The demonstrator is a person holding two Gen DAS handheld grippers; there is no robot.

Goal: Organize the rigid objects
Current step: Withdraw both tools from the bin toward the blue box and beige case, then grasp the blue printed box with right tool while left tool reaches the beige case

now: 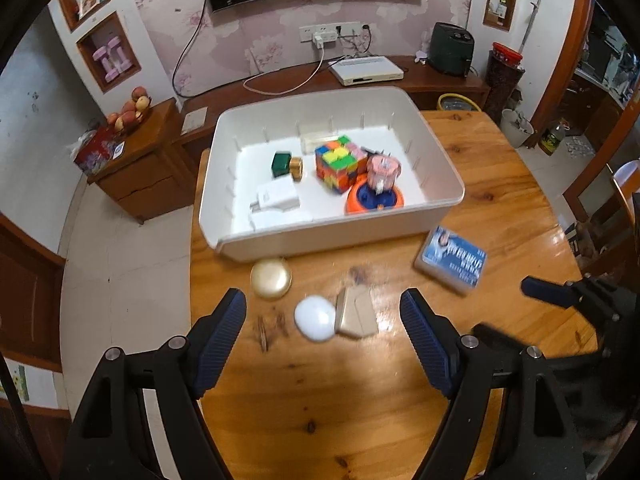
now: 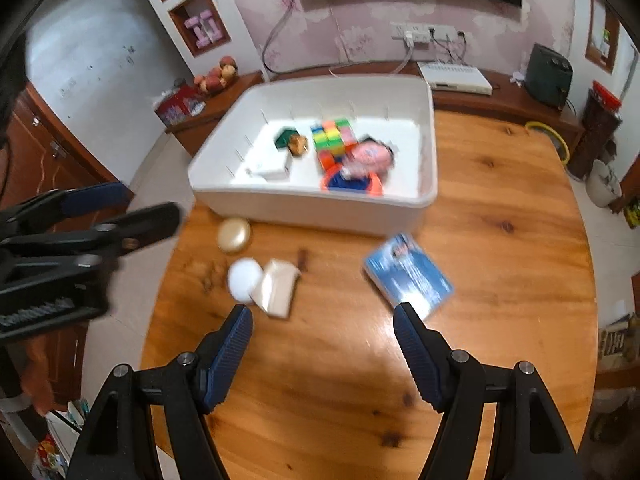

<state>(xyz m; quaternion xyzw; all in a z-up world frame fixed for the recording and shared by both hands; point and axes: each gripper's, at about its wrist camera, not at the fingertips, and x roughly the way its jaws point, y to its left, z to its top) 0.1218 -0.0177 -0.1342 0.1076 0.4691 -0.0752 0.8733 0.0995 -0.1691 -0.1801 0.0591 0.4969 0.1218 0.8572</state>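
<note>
Hovering with jaws apart and empty, the left hand-held gripper [image 1: 323, 312] and right hand-held gripper [image 2: 322, 324] risk knocking the white puck [image 1: 316, 317] against the touching beige box [image 1: 357, 312], both outside the bin [image 1: 332, 236] on the worktop [image 1: 360, 380].

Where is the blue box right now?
In both views the blue box lies flat on the wooden table, just outside the white bin's near right corner.
</note>
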